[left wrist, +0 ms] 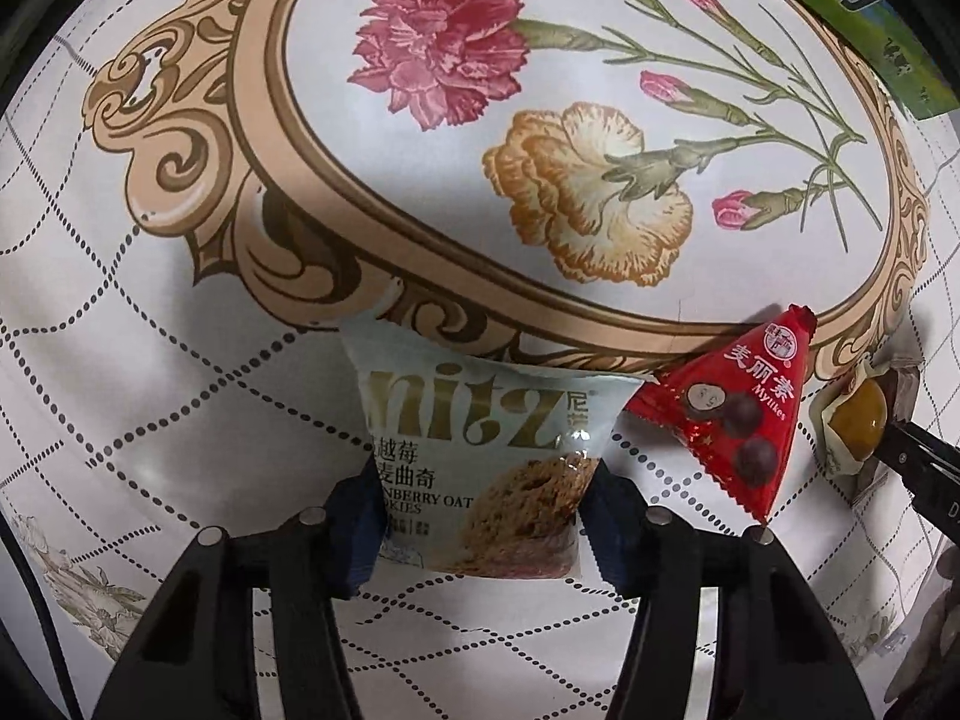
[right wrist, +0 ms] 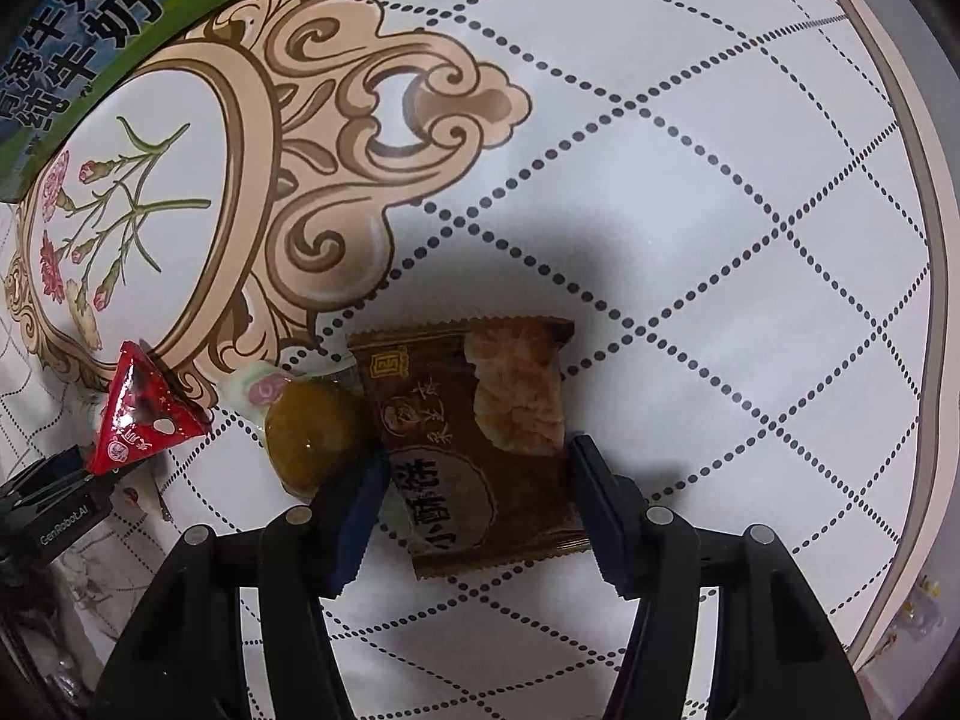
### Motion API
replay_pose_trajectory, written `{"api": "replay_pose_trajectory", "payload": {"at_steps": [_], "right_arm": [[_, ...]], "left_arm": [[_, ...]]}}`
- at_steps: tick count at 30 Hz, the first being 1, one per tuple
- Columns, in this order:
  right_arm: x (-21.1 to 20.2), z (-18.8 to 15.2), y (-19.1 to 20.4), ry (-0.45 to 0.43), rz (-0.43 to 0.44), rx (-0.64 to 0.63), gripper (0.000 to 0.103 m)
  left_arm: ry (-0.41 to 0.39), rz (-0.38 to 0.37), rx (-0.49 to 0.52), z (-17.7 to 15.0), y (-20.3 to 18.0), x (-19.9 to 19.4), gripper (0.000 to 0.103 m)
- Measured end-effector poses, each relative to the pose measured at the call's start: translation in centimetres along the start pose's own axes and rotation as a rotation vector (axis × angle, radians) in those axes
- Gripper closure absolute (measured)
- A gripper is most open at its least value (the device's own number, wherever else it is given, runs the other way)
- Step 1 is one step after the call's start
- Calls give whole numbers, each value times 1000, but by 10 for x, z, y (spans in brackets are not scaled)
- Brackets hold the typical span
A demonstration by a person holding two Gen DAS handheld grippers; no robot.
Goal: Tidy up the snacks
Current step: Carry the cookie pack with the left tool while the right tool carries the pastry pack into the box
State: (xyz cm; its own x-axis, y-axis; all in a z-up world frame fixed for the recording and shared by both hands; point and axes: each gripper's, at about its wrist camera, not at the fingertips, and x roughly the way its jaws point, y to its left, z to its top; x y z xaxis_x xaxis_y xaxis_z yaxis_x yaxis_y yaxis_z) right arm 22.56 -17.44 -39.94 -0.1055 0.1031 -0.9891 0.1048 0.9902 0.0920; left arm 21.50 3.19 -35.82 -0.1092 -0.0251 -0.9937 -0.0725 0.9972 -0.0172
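My left gripper [left wrist: 480, 516] points down, and its blue pads press both sides of a pale cranberry oat cookie packet [left wrist: 480, 438]. Right of it lie a red triangular chocolate packet [left wrist: 732, 414] and a wrapped yellow-green sweet [left wrist: 858, 414]. In the right wrist view a brown pastry packet [right wrist: 480, 420] lies flat on the cloth between the fingers of my right gripper [right wrist: 474, 492]. A sliver of space shows at the right pad, so the jaws are not clamping it. The sweet [right wrist: 312, 426] rests against that packet's left edge, and the red packet [right wrist: 141, 414] lies further left.
A green milk carton [left wrist: 870, 30] [right wrist: 78, 48] stands at the back of the table. The white tablecloth [right wrist: 720, 180] carries a dotted diamond pattern and a flower medallion. The table's edge [right wrist: 927, 300] runs down the right side.
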Motion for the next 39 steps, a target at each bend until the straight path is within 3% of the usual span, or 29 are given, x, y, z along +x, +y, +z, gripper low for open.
{"api": "replay_pose_trajectory", "payload": {"at_steps": [9,16,23,31,35,39], "right_arm": [[-18,-7,5,-67,18,-6,44],[-56,-5,21,-149,53,-35,44],[-114,8,50,-241,144,-78,44],[-204,42,83,-381,279,-134,44],[-231,77,100,-436,279,-150,44],[-233,125,111,-431,254,-154,44]], "left_arm": [[-61,-10,-11,-3,-3,-26,51],[-157,-36,4,-13,-4,-85,51],[-273,-114,28,3,-21,-151,51],[-399,-198,76,46,-41,-229,51],[-426,-204,69,84,-40,-250,51],[-396,-171,52,125,-30,-250,51]]}}
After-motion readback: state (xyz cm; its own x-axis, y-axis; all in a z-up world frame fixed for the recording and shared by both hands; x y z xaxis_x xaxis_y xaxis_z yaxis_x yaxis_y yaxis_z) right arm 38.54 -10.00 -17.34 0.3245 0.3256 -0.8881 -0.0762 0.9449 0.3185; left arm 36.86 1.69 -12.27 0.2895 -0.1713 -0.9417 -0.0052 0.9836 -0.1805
